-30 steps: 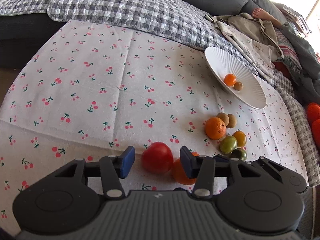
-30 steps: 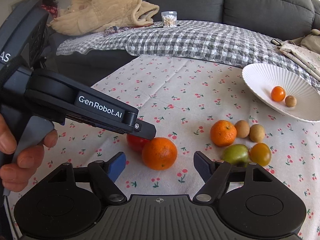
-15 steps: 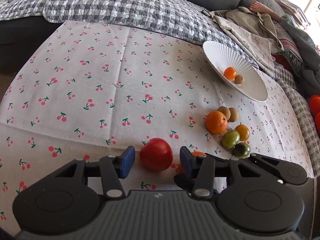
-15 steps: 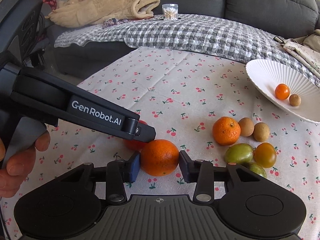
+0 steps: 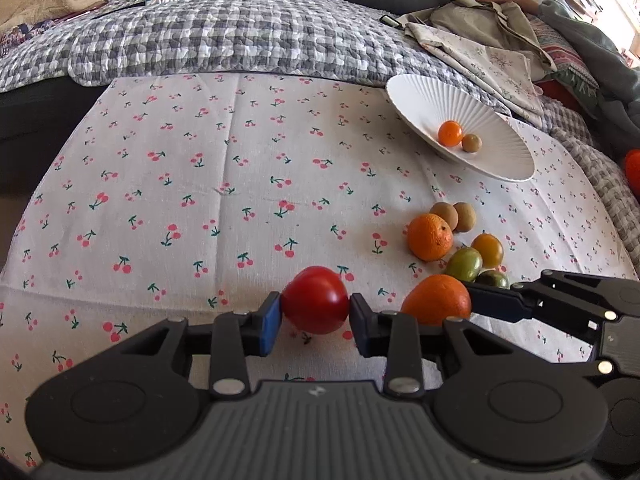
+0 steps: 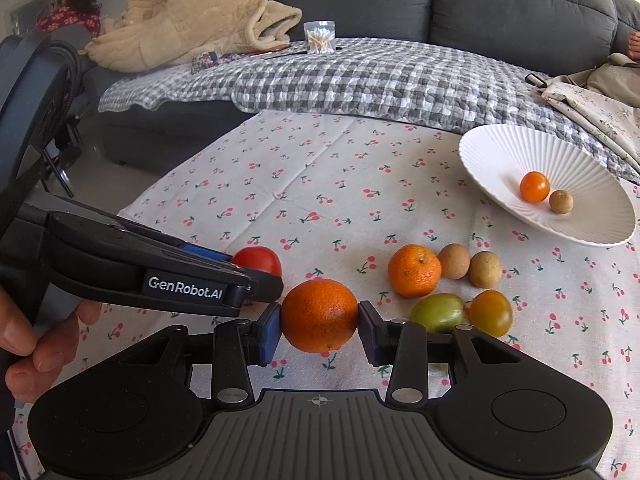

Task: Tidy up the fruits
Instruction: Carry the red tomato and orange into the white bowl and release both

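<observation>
The red tomato (image 5: 316, 300) sits on the cherry cloth (image 5: 200, 184), low and near the middle of your left view, and now your left gripper (image 5: 315, 318) has it. A second ago those jaws stood wide on each side of the tomato. They have just been closing, and now both blue pads press on its sides.

Right beside it is the big orange (image 6: 319, 315). Your right gripper (image 6: 319, 330) was wide open around it a second ago. Half a second ago it had already closed in, and now both pads squeeze the orange. It may be a little off the cloth, but the view does not show that well.

So you now hold one fruit in each hand. The grabbing part looks done for these two.

Next they likely go to the white bowl (image 6: 500, 148), which is far off to the right with a small orange fruit (image 6: 534, 187) and a small brown fruit (image 6: 561, 201) inside. Five or six more fruits (image 6: 452, 288) wait in a clump between you and the bowl, so lift over them.
</observation>
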Demonstrator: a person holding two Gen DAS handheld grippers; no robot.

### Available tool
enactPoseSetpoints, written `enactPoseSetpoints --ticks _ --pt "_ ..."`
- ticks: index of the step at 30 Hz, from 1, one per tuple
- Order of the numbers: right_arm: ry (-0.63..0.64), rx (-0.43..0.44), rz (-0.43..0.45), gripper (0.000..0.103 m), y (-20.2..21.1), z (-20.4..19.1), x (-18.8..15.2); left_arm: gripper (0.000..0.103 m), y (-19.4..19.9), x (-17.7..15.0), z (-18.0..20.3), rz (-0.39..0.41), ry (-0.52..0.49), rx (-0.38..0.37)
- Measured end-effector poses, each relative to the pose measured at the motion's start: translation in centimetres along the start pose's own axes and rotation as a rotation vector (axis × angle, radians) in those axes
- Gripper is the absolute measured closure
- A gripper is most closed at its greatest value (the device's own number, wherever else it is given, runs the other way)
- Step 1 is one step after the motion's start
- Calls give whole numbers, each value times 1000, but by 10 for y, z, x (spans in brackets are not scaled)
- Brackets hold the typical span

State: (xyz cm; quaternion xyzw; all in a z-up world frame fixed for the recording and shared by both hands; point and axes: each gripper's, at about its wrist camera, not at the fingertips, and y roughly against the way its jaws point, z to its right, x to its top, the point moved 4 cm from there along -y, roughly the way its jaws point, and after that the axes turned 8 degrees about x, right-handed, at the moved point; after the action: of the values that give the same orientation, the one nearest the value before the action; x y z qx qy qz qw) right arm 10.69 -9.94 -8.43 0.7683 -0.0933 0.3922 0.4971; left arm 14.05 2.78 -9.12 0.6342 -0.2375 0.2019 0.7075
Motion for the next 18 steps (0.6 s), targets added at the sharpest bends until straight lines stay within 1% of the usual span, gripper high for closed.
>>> enactPoseSetpoints --ticks 9,18 --pt "-29 -18 25 64 16 16 1 69 8 6 2 50 -14 6" --pt "-60 -37 73 64 38 32 8 69 17 16 7 93 6 -9"
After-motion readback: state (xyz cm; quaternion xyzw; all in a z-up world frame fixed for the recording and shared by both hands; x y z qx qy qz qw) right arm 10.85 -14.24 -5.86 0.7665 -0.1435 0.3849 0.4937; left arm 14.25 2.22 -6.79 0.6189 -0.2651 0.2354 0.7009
